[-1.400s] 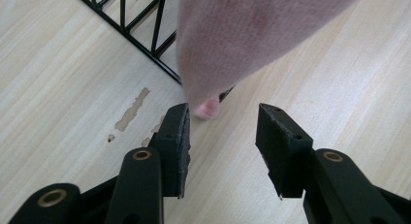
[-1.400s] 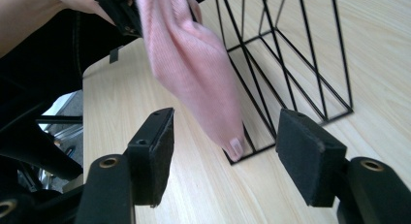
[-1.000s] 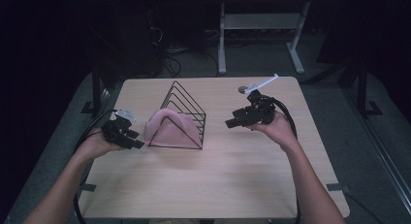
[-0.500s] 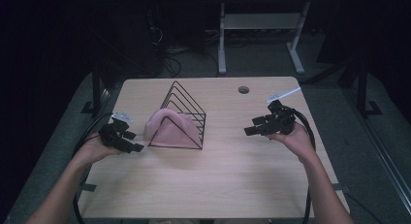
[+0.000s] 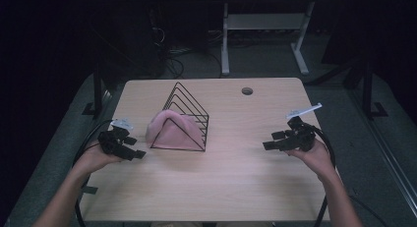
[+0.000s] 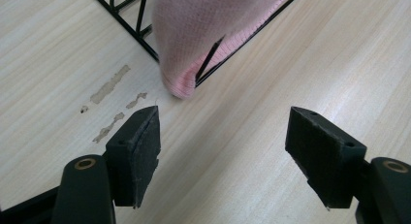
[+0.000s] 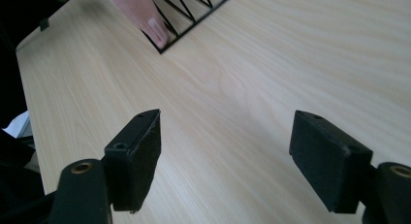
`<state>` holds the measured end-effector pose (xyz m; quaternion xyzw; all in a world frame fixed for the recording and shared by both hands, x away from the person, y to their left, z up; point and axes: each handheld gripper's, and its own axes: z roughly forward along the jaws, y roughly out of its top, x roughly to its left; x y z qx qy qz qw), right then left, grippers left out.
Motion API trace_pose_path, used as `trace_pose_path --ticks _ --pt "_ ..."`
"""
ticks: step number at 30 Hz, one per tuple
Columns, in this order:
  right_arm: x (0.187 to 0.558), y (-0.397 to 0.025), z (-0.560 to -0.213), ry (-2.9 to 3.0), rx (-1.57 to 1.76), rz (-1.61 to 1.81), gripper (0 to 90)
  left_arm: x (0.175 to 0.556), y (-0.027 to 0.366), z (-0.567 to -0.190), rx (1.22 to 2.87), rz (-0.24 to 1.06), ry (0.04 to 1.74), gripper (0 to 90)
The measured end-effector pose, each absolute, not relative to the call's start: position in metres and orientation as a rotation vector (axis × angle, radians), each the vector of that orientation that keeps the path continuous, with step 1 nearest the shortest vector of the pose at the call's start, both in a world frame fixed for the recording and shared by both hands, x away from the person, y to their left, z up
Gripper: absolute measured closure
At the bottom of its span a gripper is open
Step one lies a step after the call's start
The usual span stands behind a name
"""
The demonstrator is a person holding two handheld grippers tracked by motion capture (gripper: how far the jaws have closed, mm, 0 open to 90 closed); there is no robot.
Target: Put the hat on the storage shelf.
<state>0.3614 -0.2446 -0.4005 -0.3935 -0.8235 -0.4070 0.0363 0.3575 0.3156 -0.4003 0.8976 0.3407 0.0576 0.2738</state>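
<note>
Left gripper [image 5: 132, 147] near table's [image 5: 236, 187] left edge, jaws spread, empty, low over wood, just left of pink cloth [image 5: 169, 129]. Cloth draped over left end of black wire rack [image 5: 189, 114], left of table centre, hem spilling past rack's near-left corner onto wood. Right gripper [image 5: 273, 140] near right edge, jaws spread, empty, aimed left toward rack, well apart from it. Wide bare wood between rack and right gripper, also along whole near edge. Round hole [image 5: 247, 91] near far edge, right of rack.

Black fingers [image 6: 135, 151] (brass-ringed screw holes), trailing black cables [image 5: 83, 151].
</note>
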Motion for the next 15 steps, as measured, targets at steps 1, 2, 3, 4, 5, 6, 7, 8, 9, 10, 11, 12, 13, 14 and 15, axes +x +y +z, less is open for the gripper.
trace_pose_path --ticks 1,2,3,4,5,6,7,8,9,10,11,12,13,14,15 --pt "0.359 -0.246 -0.403 -2.521 -1.22 -1.247 26.5 0.356 0.316 -0.4 2.416 0.154 0.912 28.5" --pt "0.356 -0.25 -0.407 -2.517 -1.23 -1.241 26.5 0.355 0.316 -0.401 2.412 0.155 0.914 28.6" --pt "0.354 -0.252 -0.41 -2.513 -1.24 -1.237 26.5 0.354 0.316 -0.401 2.413 0.158 0.911 28.5" --pt "0.352 -0.254 -0.412 -2.51 -1.249 -1.236 26.5 0.352 0.315 -0.402 2.408 0.154 0.914 28.6" --pt "0.35 -0.256 -0.414 -2.504 -1.257 -1.24 26.5 0.351 0.315 -0.403 2.405 0.154 0.909 28.6" --pt "0.346 -0.259 -0.417 -2.503 -1.262 -1.239 26.5 0.35 0.315 -0.403 2.405 0.158 0.91 28.6" --pt "0.345 -0.26 -0.418 -2.498 -1.269 -1.229 26.2 0.348 0.315 -0.404 2.399 0.16 0.912 28.5" --pt "0.342 -0.262 -0.42 -2.508 -1.276 -1.219 25.7 0.346 0.314 -0.404 2.386 0.16 0.919 28.6" --pt "0.342 -0.262 -0.42 -2.508 -1.276 -1.219 25.7 0.346 0.314 -0.404 2.386 0.16 0.919 28.5" --pt "0.339 -0.263 -0.42 -2.519 -1.275 -1.213 25.7 0.344 0.314 -0.405 2.374 0.159 0.922 28.5" --pt "0.332 -0.265 -0.42 -2.532 -1.285 -1.199 25.5 0.342 0.313 -0.405 2.374 0.161 0.919 28.5" --pt "0.33 -0.266 -0.419 -2.539 -1.289 -1.197 25.2 0.34 0.313 -0.404 2.388 0.167 0.91 28.5" --pt "0.326 -0.266 -0.419 -2.548 -1.292 -1.195 25.3 0.339 0.312 -0.404 2.388 0.181 0.907 28.4" --pt "0.326 -0.266 -0.419 -2.548 -1.292 -1.195 25.3 0.339 0.312 -0.404 2.388 0.181 0.907 28.4" --pt "0.318 -0.267 -0.42 -2.564 -1.293 -1.197 25.2 0.336 0.311 -0.404 2.371 0.18 0.922 28.2"
